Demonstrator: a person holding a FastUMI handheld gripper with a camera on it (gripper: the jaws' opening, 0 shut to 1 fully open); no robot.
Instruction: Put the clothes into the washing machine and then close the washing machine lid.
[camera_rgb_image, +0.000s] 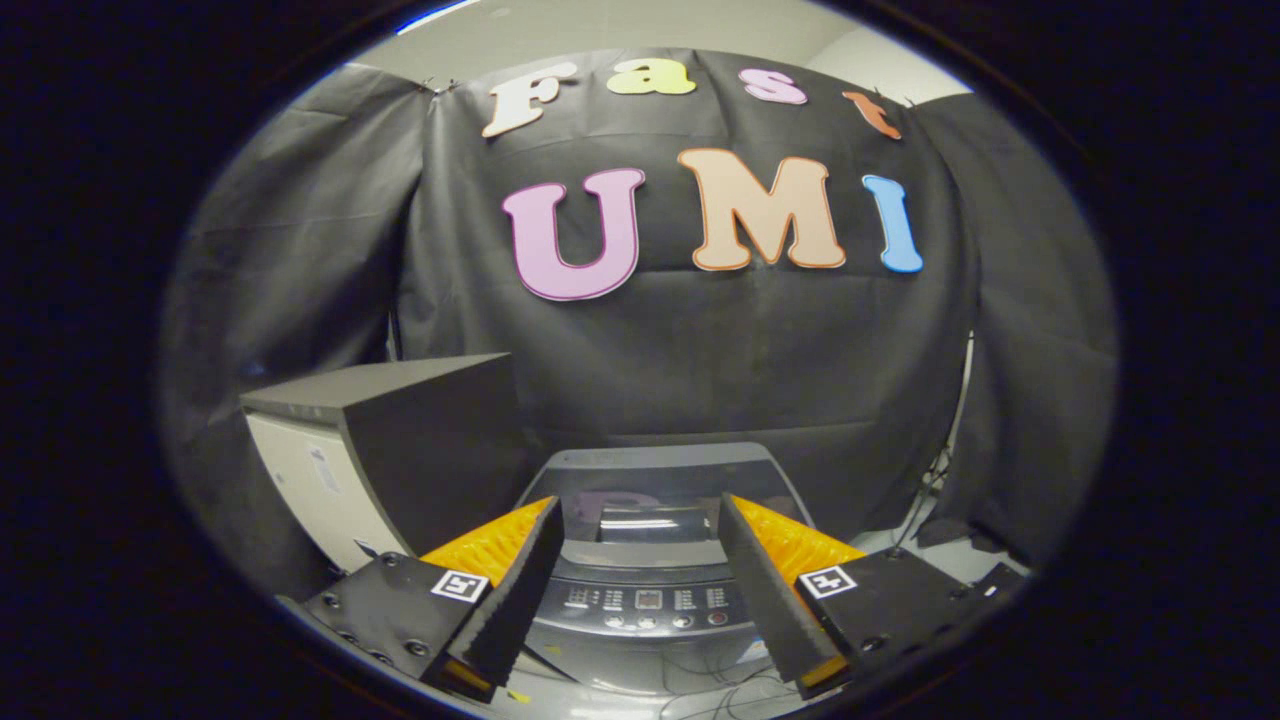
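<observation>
Black cloth booth wall (700, 370) behind everything, pale ceiling above it. Ahead of and below the gripper (640, 525): grey top-loading washing machine (650, 590) with a dark glossy lid (655, 490) and a row of small buttons on its front control panel (648, 600). Lid appears to lie flat and closed, reflections on its surface; not fully certain from this angle. Left of the fingers, just beside the machine: dark grey box-shaped block atop a pale cabinet (400, 440). Loose cables on the floor near the machine's front.

Gripper fingers spread wide apart, nothing between them; machine panel and lid framed in the gap. No clothes identifiable in view, location of the clothes cannot be told.

Step judged: either the very start (lid to be opened, clothes to be fetched) or the very end (lid down). Empty gripper and shut-looking lid fit both; cannot decide from this view alone.

Pose: gripper held level, raised above the machine, pointed at the wall, centred on the lid.

Next move, if at the start: lower toward the lid's front edge, hook or pinch it, lift it back.
</observation>
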